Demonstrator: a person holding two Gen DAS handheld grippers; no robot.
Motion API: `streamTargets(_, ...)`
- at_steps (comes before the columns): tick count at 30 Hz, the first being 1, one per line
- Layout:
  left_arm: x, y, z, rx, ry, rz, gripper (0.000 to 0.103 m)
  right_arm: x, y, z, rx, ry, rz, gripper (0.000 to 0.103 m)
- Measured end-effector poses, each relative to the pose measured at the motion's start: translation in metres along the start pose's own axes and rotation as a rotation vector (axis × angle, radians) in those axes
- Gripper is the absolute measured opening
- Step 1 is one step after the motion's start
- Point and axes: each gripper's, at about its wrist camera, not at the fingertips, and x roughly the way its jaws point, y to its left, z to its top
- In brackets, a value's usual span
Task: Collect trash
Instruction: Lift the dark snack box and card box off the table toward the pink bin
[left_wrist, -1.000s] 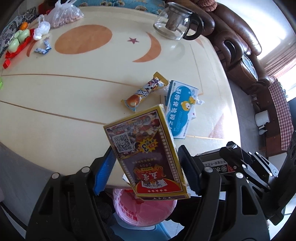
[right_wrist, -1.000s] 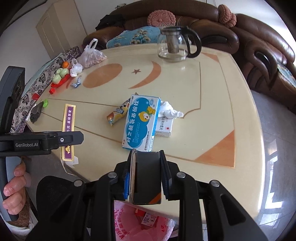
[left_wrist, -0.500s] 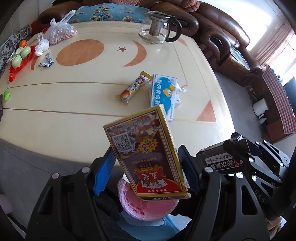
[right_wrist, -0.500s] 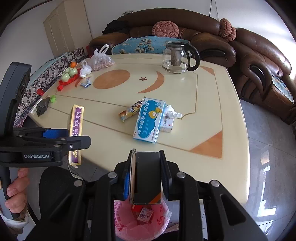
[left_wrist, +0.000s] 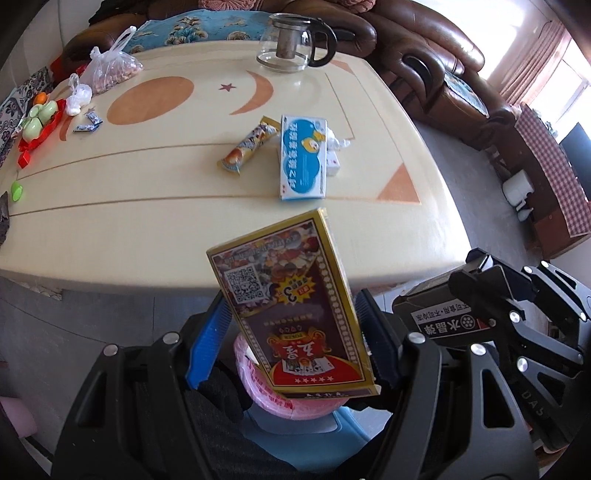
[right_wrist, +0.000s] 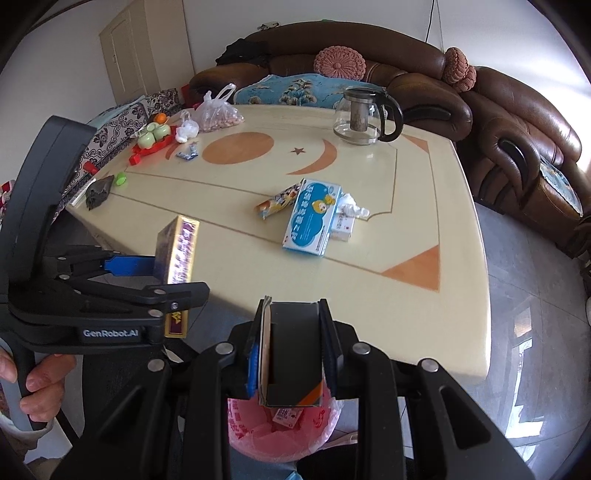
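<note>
My left gripper (left_wrist: 291, 332) is shut on a gold-edged playing-card box (left_wrist: 291, 306), held off the table's front edge above a pink-lined trash bin (left_wrist: 288, 400); the box also shows in the right wrist view (right_wrist: 179, 254). My right gripper (right_wrist: 291, 354) is shut on a black open carton (right_wrist: 291, 354), held above the same bin (right_wrist: 280, 432), which holds a small packet. On the cream table (right_wrist: 369, 295) lie a blue medicine box (right_wrist: 312, 218), a snack wrapper (right_wrist: 277, 203), a small white box (right_wrist: 343, 229) and a crumpled tissue (right_wrist: 351, 206).
A glass teapot (right_wrist: 364, 118) stands at the table's far side. A bag of nuts (right_wrist: 218, 114), a red tray with green cups (right_wrist: 153, 138), candies (right_wrist: 188, 153) and a dark scrap (right_wrist: 98, 192) sit at the left. Brown sofas (right_wrist: 517, 147) surround the table.
Both grippers have pulled back from the table and up, each still holding its box, so they now hang over the bin beyond the table's front edge.
</note>
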Motion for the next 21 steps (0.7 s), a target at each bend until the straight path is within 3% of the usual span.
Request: streamTargets(21,0.04,-0.003,-0.053,0.047,0.097,0.027,0.068,0.014,0.016,-0.059,0.018,0.081,0.008,0.026)
